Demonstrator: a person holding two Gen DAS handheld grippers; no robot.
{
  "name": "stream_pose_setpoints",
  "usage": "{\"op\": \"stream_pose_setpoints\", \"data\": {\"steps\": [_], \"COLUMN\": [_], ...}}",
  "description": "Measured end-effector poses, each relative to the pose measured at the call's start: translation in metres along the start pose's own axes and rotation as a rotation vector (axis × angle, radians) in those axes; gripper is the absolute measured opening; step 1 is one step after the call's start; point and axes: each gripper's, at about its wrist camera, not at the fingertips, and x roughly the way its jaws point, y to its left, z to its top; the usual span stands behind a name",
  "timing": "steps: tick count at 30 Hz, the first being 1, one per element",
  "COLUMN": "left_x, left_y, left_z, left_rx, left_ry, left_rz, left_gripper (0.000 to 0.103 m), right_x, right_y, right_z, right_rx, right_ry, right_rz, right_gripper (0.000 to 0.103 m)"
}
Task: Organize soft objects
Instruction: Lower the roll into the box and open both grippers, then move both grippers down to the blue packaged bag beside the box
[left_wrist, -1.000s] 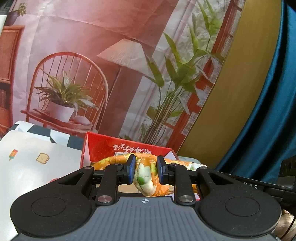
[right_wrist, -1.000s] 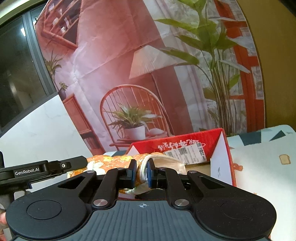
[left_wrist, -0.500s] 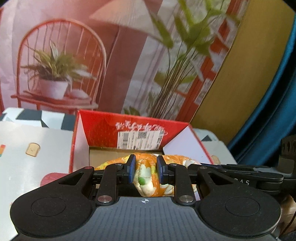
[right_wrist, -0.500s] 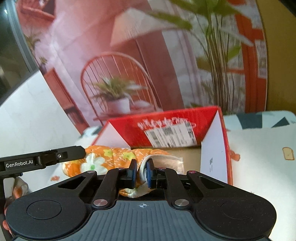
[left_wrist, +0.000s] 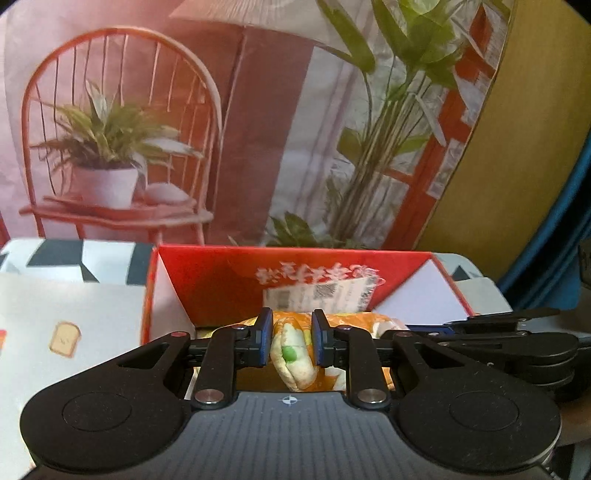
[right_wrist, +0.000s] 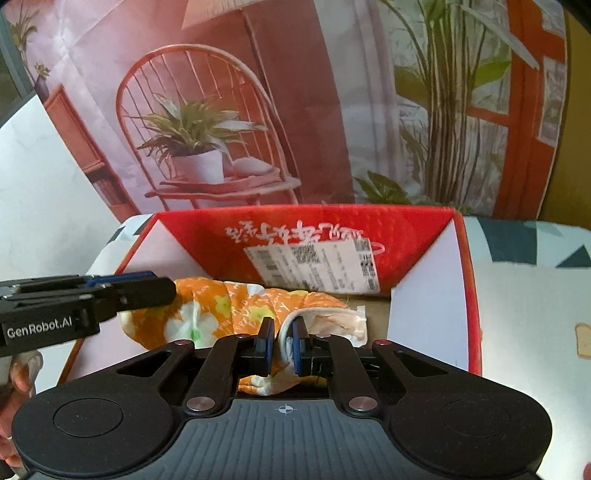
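**Flowered Cloth Held at Both Ends Over the Red Box**

The left gripper (left_wrist: 289, 341) had its blue pads clamped on a thick fold of the orange flowered cloth (left_wrist: 295, 358), the jaws standing narrow with the bunched fabric squeezed between them. The right gripper (right_wrist: 283, 341) was pinched almost completely together on a thin white hem of the same cloth (right_wrist: 236, 310), at its right end.

The cloth stretched between the two tools as a rolled bundle, lying across the near part of the open red cardboard box (right_wrist: 424, 236). In the right wrist view its middle sat inside the box walls, in front of the far red wall, where a white shipping label (right_wrist: 314, 266) was stuck below white printed characters. Whether the bundle rested on the box floor or hung just above it could not be told.

The box stood on a pale tablecloth (right_wrist: 528, 302) printed with dark triangles and small toast figures, with cloth visible to the left and right of the box. Behind the table hung a printed backdrop (left_wrist: 129, 122) showing a red chair, a potted plant and a lamp. At the left edge of the right wrist view, fingers (right_wrist: 22, 373) of the person's left hand showed under the left tool's body.
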Motion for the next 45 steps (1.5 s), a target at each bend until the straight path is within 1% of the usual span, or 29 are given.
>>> {"op": "stream_pose_setpoints", "data": {"steps": [3,5,6,7,8,14,17,20,24,31,37,41,45], "left_x": [0.012,0.018,0.019,0.018,0.015,0.001,-0.008,-0.020,-0.038,-0.078,-0.108,-0.123,-0.127], "left_y": [0.005,0.007,0.007,0.007,0.007,0.006,0.002,-0.001,-0.003,-0.008,-0.014,-0.020,-0.018], "left_z": [0.000,-0.003,-0.004,-0.005,-0.007,-0.006,-0.007,-0.009,-0.014,-0.032,-0.062,-0.090,-0.113], "left_rx": [-0.015,-0.009,0.002,0.013,0.019,0.027,0.035,0.047,0.066,0.083,0.080,0.081,0.022], "left_ry": [0.067,0.110,0.120,0.121,0.119,0.094,0.080,0.063,0.035,-0.026,-0.063,-0.080,-0.064], "left_rz": [0.022,0.022,0.030,0.038,0.042,0.049,0.055,0.062,0.076,0.093,0.083,0.085,0.071], "left_gripper": [0.026,0.030,0.036,0.040,0.041,0.043,0.044,0.045,0.047,0.047,0.047,0.047,0.047], "right_x": [0.008,0.014,0.016,0.017,0.016,0.008,-0.001,-0.010,-0.025,-0.063,-0.092,-0.109,-0.119], "right_y": [0.000,-0.001,-0.001,-0.001,-0.002,-0.005,-0.003,0.000,0.007,0.016,0.025,0.033,0.041], "right_z": [0.003,0.002,0.001,0.000,-0.001,-0.006,-0.009,-0.011,-0.018,-0.040,-0.069,-0.095,-0.123], "right_rx": [-0.012,-0.014,-0.020,-0.026,-0.030,-0.013,-0.017,-0.012,-0.021,-0.013,-0.039,-0.044,-0.045], "right_ry": [0.023,0.052,0.062,0.066,0.069,0.094,0.091,0.079,0.050,-0.085,-0.169,-0.216,-0.252], "right_rz": [-0.031,-0.081,-0.110,-0.125,-0.133,-0.141,-0.145,-0.136,-0.127,-0.069,-0.049,-0.022,-0.008], "right_gripper": [0.010,0.013,0.016,0.018,0.019,0.021,0.024,0.025,0.025,0.026,0.026,0.028,0.031]}}
